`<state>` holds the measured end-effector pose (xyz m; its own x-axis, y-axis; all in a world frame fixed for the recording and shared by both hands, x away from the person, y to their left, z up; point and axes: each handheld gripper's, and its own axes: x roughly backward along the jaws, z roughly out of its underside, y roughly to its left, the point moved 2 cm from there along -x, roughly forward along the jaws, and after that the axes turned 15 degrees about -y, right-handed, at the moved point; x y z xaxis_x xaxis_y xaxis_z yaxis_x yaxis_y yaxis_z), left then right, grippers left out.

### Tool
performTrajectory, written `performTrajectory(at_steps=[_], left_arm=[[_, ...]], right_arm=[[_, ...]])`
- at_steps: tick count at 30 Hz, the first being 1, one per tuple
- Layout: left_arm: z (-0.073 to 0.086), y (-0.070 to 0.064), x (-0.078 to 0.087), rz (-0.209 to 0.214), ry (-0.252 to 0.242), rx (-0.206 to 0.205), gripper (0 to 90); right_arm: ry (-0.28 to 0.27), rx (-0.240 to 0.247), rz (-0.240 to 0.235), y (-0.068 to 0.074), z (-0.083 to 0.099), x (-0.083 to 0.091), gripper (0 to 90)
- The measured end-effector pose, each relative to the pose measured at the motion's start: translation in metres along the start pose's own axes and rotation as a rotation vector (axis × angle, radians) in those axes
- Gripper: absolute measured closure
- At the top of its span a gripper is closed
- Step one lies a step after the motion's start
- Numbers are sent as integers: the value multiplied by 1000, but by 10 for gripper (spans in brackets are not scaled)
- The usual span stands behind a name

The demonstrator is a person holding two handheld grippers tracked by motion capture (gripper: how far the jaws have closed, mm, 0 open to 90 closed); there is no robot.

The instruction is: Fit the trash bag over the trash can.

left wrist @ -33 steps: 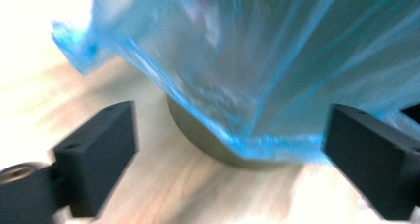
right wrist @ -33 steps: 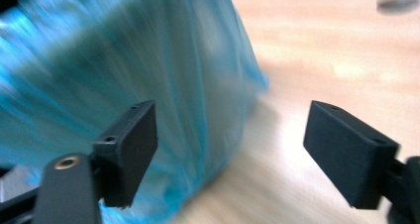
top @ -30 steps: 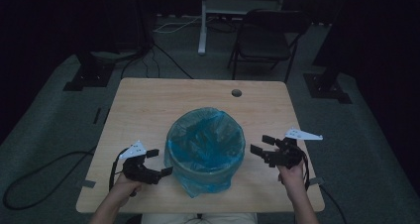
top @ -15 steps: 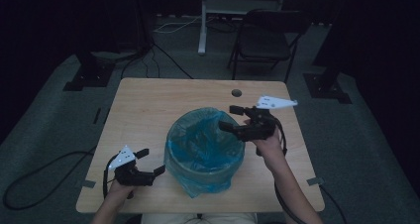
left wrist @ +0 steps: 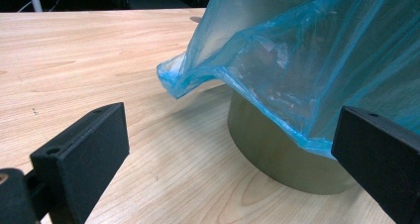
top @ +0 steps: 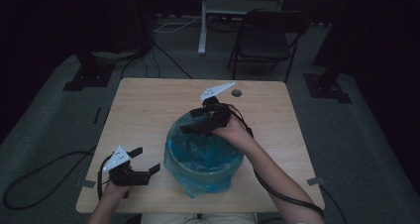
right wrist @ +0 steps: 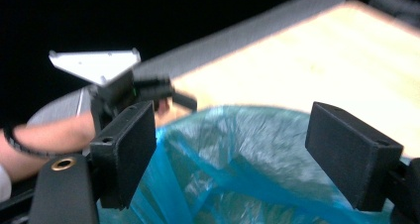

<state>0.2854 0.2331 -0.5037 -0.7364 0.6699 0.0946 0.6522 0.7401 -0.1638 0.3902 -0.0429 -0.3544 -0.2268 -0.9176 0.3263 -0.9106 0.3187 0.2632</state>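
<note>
Left tongs [top: 145, 160]: held spread wide at the near left of the desk [top: 148, 105]; nothing is gripped or touched. In the left gripper view the bin [left wrist: 277, 149] and the loose hem of its blue bag [left wrist: 307, 70] are seen just ahead of the jaws.
Bin: stood on the desk near the front middle, lined with the blue bag, whose edge is draped over the rim.
Right tongs [top: 193, 121]: held spread wide above the far rim of the bin; nothing is pinched.
Change: the right tongs are found farther left over the bin than half a second ago; the left tongs are nearly unmoved.
</note>
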Motion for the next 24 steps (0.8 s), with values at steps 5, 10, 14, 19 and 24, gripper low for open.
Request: performTrajectory(at_steps=[5, 10, 14, 19, 24], left_arm=[[0, 2, 3, -15, 1, -8, 19], [0, 3, 3, -32, 4, -18, 19], [1, 3, 2, -32, 8, -17, 19], [1, 2, 3, -39, 10, -25, 19], [-1, 3, 4, -61, 37, -33, 19]], right_arm=[[157, 15, 21, -5, 13, -23, 193], [215, -20, 90, -14, 23, -38, 157], [217, -11, 121, -16, 25, -41, 153], [247, 0, 125, -14, 23, -38, 155], [229, 3, 128, -7, 16, -26, 155]])
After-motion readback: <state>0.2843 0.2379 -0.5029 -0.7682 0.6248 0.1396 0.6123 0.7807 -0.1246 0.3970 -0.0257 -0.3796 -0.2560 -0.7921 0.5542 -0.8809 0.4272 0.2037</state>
